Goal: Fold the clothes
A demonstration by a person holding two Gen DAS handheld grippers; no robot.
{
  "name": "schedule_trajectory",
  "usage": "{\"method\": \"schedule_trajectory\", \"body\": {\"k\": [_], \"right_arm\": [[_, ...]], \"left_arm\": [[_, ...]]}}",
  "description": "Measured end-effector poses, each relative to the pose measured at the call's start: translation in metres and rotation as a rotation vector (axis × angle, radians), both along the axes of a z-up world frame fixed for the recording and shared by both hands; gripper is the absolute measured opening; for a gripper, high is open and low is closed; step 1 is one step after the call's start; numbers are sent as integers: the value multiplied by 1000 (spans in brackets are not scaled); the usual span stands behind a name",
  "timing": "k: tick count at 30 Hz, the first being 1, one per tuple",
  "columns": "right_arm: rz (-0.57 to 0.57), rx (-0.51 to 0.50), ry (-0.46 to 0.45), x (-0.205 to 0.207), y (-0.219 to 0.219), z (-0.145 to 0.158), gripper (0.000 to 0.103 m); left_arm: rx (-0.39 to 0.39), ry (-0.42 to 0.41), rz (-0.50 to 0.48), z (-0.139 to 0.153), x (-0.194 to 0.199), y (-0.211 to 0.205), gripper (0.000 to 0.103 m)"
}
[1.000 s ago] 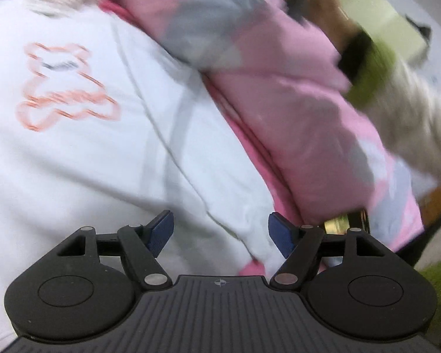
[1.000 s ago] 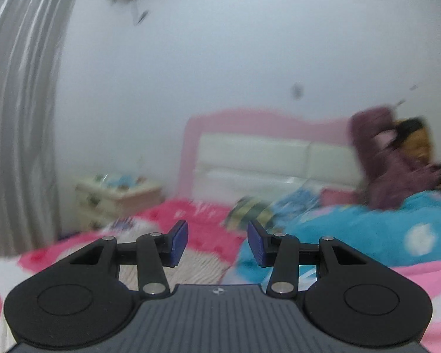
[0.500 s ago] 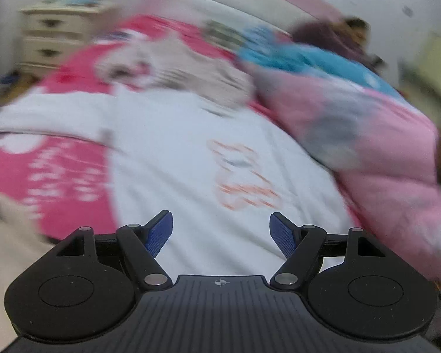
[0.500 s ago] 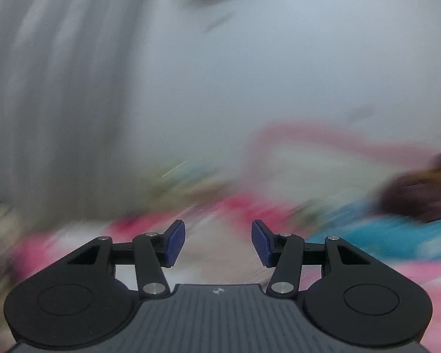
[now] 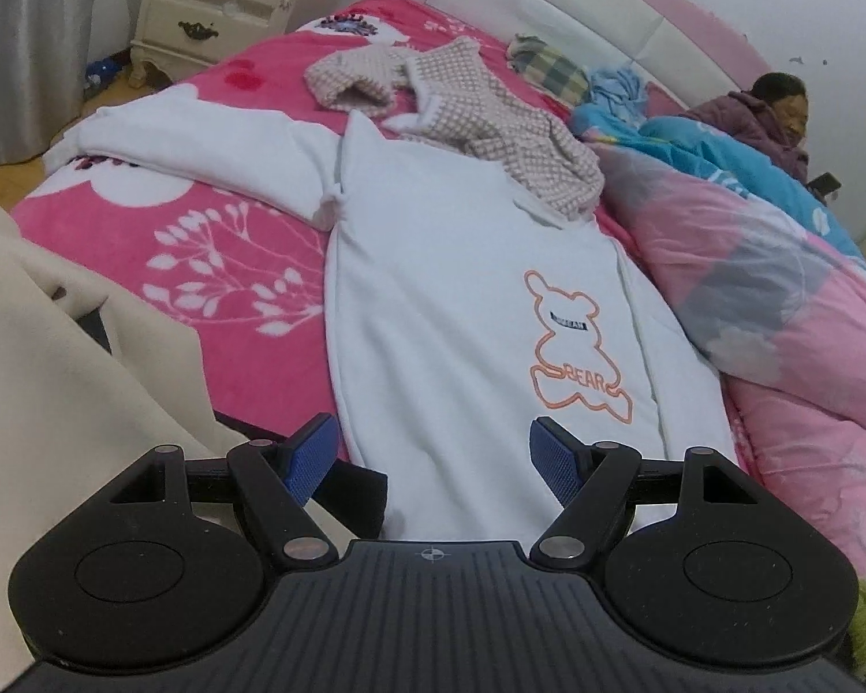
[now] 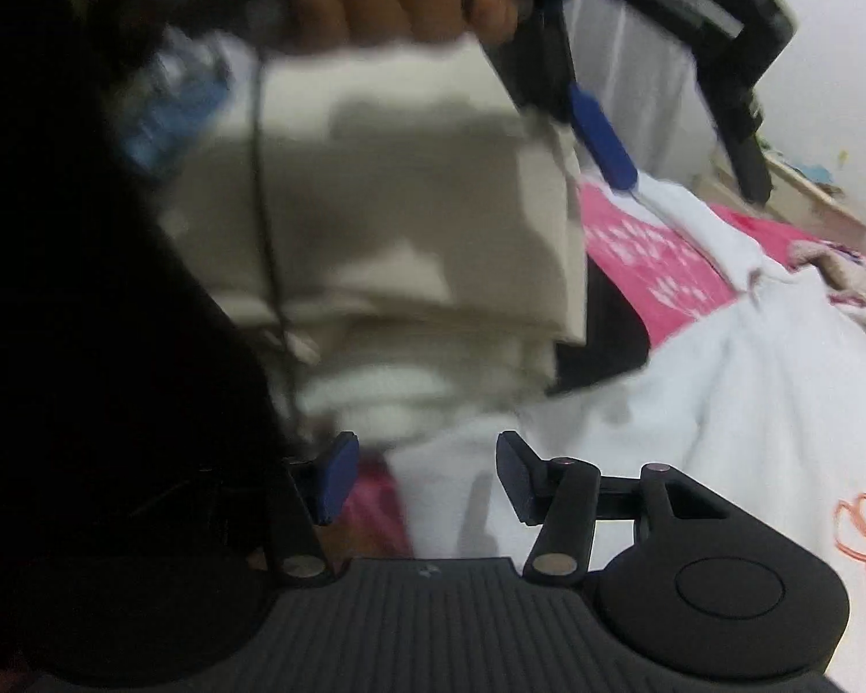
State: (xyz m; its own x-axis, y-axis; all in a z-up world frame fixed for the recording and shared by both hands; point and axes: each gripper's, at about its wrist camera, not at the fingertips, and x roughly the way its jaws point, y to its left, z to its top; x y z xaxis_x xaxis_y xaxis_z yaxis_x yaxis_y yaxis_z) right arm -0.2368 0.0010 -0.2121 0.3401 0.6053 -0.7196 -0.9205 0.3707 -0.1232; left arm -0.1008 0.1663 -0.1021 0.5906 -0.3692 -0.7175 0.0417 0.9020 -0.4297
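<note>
Ahead, both tools — left [image 5: 433, 453], right [image 6: 424, 476] — gape empty over a white sweatshirt [image 5: 462, 312] on the pink bedspread [image 5: 225, 265].

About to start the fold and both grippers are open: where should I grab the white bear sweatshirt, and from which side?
Take the white sweatshirt by its near hem, the edge just ahead of the left gripper. It lies flat, body running away from you, hem closest and uncovered. Come in low from the foot of the bed. The far end is partly under the checked garment, so avoid it.
</note>
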Motion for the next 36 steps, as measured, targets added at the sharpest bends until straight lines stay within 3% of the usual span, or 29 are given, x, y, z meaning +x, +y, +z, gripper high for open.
{"method": "schedule_trajectory", "body": {"k": [7, 11, 12, 19, 23, 27, 31, 35, 36], "right_arm": [[1, -82, -39, 8, 29, -20, 52], [-66, -82, -6, 30, 34, -22, 16], [-94, -63, 18, 38, 28, -16, 14], [-267, 183, 181, 80, -28, 63, 13], [-233, 311, 193, 79, -40, 92, 14], [-133, 248, 186, 62, -15, 62, 14], [-120, 193, 215, 57, 8, 24, 16], [-109, 208, 252, 55, 20, 13, 33], [-86, 227, 258, 51, 19, 18, 33]], "left_arm": [[-34, -18, 3, -5, -5, 13, 74], [-41, -34, 13, -5, -7, 20, 74], [-43, -37, 14, -5, -6, 21, 74], [-45, -47, 10, -2, -4, 27, 74], [-42, -49, 6, -2, -3, 27, 74], [-37, -51, 5, -1, -1, 26, 74], [-14, -63, -9, 0, 1, 21, 74], [4, -66, -20, -1, 6, 17, 74], [5, -65, -21, -1, 8, 16, 74]]}}
